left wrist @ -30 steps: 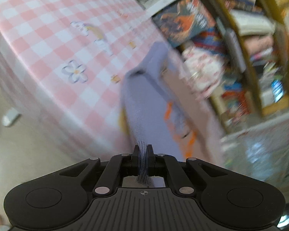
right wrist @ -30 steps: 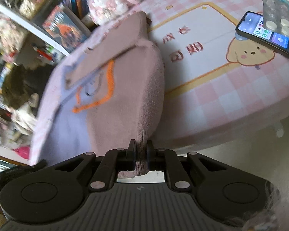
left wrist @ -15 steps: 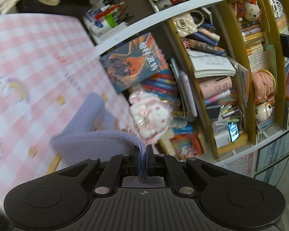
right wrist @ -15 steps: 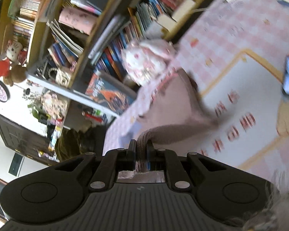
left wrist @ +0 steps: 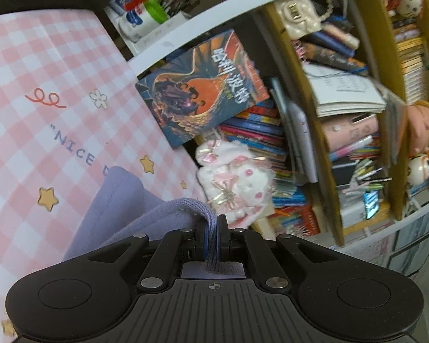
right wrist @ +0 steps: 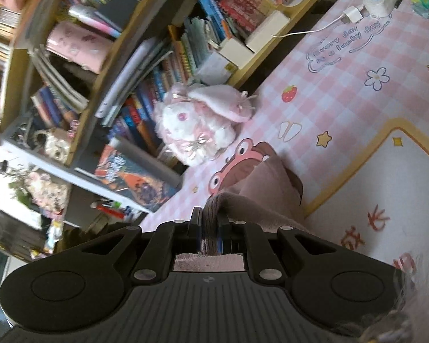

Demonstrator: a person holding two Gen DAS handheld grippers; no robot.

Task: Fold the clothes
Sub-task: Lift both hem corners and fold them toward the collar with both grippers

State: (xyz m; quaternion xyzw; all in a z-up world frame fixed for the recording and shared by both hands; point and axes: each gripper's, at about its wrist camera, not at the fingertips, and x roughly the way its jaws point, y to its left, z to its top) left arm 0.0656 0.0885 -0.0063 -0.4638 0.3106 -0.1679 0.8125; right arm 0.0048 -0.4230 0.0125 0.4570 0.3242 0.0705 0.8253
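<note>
A knit garment lies on the pink checked table. Its lilac side [left wrist: 120, 211] shows in the left wrist view and its dusty pink side [right wrist: 266, 188] in the right wrist view. My left gripper [left wrist: 213, 228] is shut on the lilac ribbed hem, folded back over the cloth below. My right gripper [right wrist: 210, 225] is shut on the pink ribbed hem, likewise doubled over. Most of the garment is hidden under both grippers.
The pink checked table [left wrist: 43, 85] runs up to a crowded bookshelf [left wrist: 343, 114]. A white-pink plush toy [right wrist: 197, 123] sits at the table's far edge, also in the left wrist view [left wrist: 234, 183]. A leaning book [left wrist: 203, 85], a charger with cable [right wrist: 354, 14].
Both grippers have carried the hem forward over the garment toward the bookshelf side. The cloth that hung stretched off the table edge now lies doubled on the table.
</note>
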